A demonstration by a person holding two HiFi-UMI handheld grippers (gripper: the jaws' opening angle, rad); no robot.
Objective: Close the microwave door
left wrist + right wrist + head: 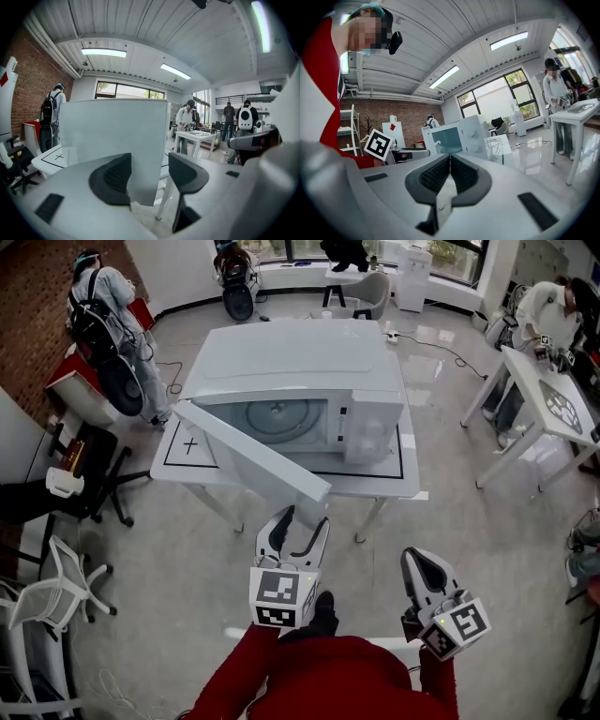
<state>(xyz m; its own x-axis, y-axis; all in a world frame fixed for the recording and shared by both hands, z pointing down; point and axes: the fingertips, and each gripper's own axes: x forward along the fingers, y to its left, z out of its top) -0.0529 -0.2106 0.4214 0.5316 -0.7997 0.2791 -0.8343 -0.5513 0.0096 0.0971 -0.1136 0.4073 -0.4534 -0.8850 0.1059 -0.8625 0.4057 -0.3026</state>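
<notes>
Microwave door (253, 452) ajar, free edge near left gripper (302, 519), fingers wide apart, right gripper (418, 564) fingers together, empty

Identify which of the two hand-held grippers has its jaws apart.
The left hand-held gripper: its jaws stand wide apart, facing the open microwave door. The right hand-held gripper has its jaws shut together, nothing between them.
</notes>
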